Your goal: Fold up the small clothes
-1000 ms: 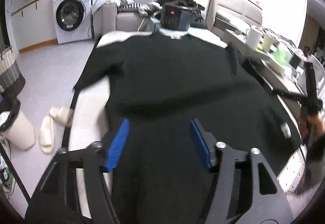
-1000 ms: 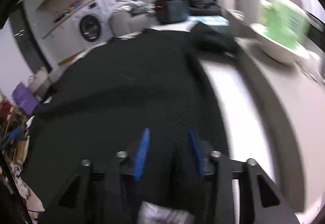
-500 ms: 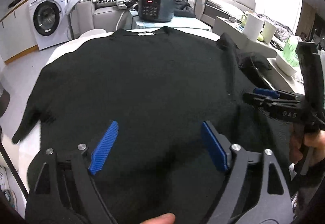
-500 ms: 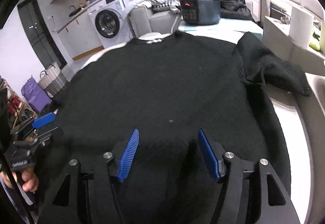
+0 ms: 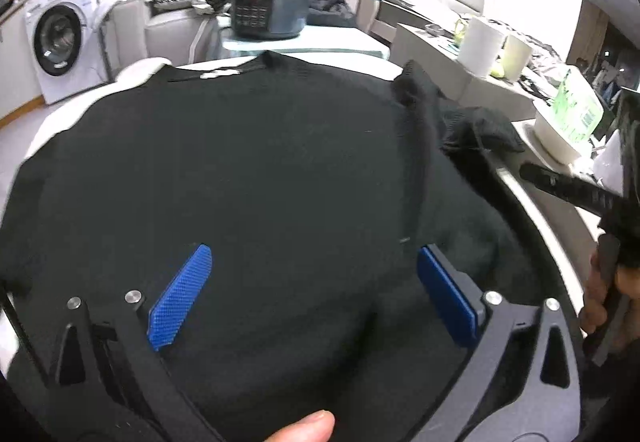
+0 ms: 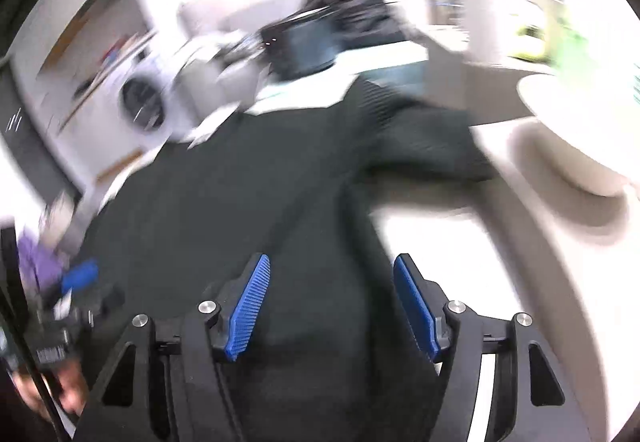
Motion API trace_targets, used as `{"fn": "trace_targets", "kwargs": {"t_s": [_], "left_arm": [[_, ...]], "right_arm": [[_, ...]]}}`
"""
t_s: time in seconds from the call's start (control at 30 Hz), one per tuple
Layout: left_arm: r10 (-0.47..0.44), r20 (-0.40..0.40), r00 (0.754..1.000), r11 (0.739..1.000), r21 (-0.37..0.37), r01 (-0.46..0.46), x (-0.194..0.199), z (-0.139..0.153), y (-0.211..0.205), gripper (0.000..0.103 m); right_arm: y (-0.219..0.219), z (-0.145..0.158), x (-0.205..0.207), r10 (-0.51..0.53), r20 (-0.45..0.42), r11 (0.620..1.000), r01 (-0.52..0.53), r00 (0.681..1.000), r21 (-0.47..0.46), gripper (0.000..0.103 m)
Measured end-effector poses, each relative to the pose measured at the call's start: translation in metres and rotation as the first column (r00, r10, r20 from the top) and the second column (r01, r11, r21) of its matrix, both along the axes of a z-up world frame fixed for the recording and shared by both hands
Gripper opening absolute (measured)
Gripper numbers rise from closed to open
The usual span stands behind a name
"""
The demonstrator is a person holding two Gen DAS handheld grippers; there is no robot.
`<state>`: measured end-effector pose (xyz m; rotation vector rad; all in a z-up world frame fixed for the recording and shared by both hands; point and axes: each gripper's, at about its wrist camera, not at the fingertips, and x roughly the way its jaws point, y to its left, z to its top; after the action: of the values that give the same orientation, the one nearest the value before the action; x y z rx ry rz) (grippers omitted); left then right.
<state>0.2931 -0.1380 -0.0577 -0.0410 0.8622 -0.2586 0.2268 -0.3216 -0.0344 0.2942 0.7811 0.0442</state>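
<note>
Black sweater (image 5: 260,181) lies flat under both tongs. Left gripper (image 5: 316,294) has just opened fully, holding nothing. Right gripper (image 6: 332,306) has just opened partway, holding nothing.

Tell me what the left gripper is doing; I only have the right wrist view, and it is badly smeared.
Observer: The left gripper hovers over the black sweater with its jaws wide apart, having just been opening. Nothing is pinched between them.
Operator: Is the sweater laid out flat?
Observer: Mostly. Its collar lies at the far edge of the table, with a white label showing.
Operator: And the sleeve on the right?
Observer: That sleeve is bunched in a heap near the table's rim, not spread out.
</note>
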Motion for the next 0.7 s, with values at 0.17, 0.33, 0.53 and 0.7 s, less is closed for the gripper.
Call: {"fn": "trace_targets", "kwargs": {"t_s": [0.17,0.33,0.53,0.7], "left_arm": [[-0.053,-0.053,0.997,0.999,-0.001,0.053,0.018,-0.021,-0.026,0.101],[-0.099,-0.119,0.988,0.995,0.019,0.102,0.025,-0.043,-0.036,0.102],[-0.140,-0.111,0.984,0.987,0.056,0.147,0.021,-0.052,-0.035,0.101],[-0.160,-0.098,0.982,0.982,0.084,0.168,0.015,-0.052,-0.032,0.101]], "right_arm": [[-0.037,-0.002,0.029,-0.082,-0.037,0.984,0.087,0.996,0.158,0.068],[-0.037,-0.011,0.052,-0.111,-0.063,0.958,0.124,0.992,0.259,0.068],[-0.038,-0.022,0.078,-0.208,-0.086,0.909,0.225,0.974,0.350,0.068],[-0.034,-0.020,0.097,-0.308,-0.080,0.925,0.318,0.948,0.208,0.051]]}}
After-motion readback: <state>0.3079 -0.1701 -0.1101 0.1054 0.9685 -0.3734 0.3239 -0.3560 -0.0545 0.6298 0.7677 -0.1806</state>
